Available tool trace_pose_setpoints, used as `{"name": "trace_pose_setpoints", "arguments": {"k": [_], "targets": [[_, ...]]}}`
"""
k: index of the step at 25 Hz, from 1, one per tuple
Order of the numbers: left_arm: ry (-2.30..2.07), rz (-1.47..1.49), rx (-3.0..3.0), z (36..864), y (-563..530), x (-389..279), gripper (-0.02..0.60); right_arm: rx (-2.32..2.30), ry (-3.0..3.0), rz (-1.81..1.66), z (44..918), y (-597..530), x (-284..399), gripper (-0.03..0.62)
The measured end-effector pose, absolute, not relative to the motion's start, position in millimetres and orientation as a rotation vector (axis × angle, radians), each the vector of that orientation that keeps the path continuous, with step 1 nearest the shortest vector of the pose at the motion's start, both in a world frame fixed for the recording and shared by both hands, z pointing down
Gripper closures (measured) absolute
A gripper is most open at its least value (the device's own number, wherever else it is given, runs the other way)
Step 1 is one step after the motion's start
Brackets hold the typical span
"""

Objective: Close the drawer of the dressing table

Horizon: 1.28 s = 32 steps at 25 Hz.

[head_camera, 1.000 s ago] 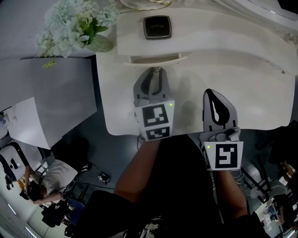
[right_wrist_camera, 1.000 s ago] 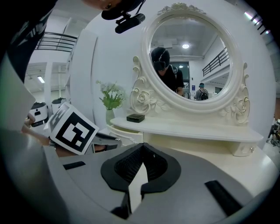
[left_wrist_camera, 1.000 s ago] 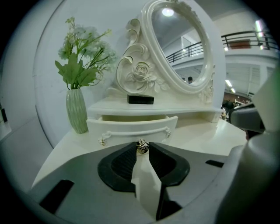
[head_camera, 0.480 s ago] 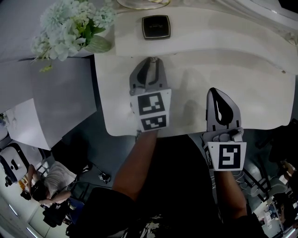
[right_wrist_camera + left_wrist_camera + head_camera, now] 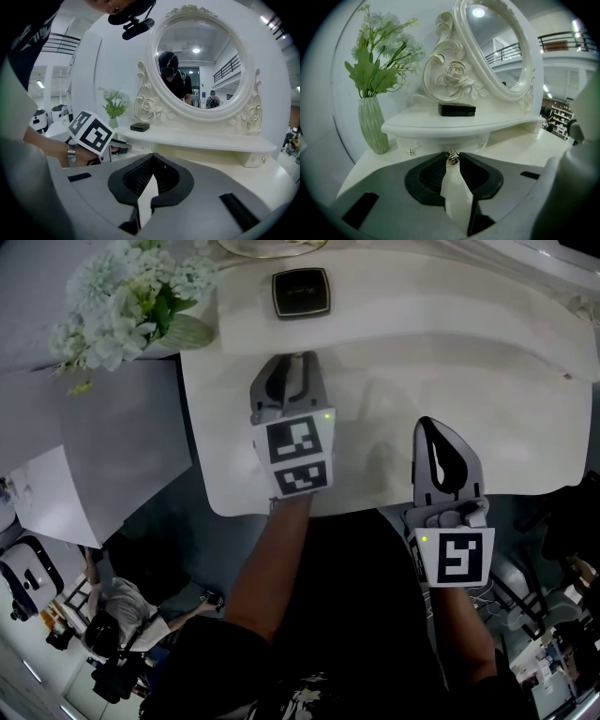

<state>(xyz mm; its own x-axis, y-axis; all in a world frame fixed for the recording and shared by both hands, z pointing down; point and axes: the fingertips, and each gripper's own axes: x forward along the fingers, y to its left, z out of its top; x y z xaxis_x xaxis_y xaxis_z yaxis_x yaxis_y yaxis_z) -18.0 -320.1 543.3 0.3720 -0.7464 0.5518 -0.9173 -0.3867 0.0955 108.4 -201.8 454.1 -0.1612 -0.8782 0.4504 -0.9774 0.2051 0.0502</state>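
The white dressing table [image 5: 487,409] has a raised shelf [image 5: 422,306] along its back. The drawer front [image 5: 433,142] sits under that shelf and looks pushed in flush; from the head view it is hidden beneath the shelf edge. My left gripper [image 5: 298,358] reaches to the shelf edge and is shut on the small metal drawer knob [image 5: 452,157], which shows between its fingertips. My right gripper [image 5: 427,429] hovers over the table's front right, shut and holding nothing, well away from the drawer.
A black box [image 5: 301,292] lies on the shelf above the drawer. A green vase [image 5: 372,126] of pale flowers [image 5: 122,296] stands at the table's left end. An oval mirror [image 5: 497,51] rises behind the shelf. Floor and a person show below left.
My left gripper has moved toward the mirror with the knob in it, and the drawer that stuck out has slid in under the shelf. The right gripper stayed put.
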Motion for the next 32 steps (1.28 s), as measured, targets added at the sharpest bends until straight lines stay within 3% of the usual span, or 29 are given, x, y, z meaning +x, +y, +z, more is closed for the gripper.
{"name": "trace_pose_setpoints", "arguments": {"k": [6, 10, 16, 19, 23, 32], "targets": [[-1.447, 0.607, 2.265, 541.0, -320.5, -18.0, 0.492, 1.756, -2.106, 0.351, 450.7, -198.1, 111.8, 0.595], [-1.427, 0.592, 2.281, 535.9, -318.7, -17.3, 0.425, 1.747, -2.133, 0.363, 449.1, -199.4, 106.5, 0.595], [-1.435, 0.620, 2.270, 533.4, -299.5, -23.2, 0.416, 1.720, -2.168, 0.340, 443.8, -194.0, 101.1, 0.595], [-1.460, 0.620, 2.282, 520.3, -280.0, -29.9, 0.447, 1.713, -2.190, 0.297, 434.9, -188.8, 99.3, 0.595], [-1.495, 0.533, 2.368, 471.3, -247.1, -29.9, 0.558, 1.698, -2.248, 0.206, 413.8, -182.4, 93.6, 0.595], [-1.602, 0.325, 2.526, 364.6, -196.9, -37.2, 0.577, 1.733, -2.436, 0.182, 341.9, -168.9, 81.0, 0.595]]}}
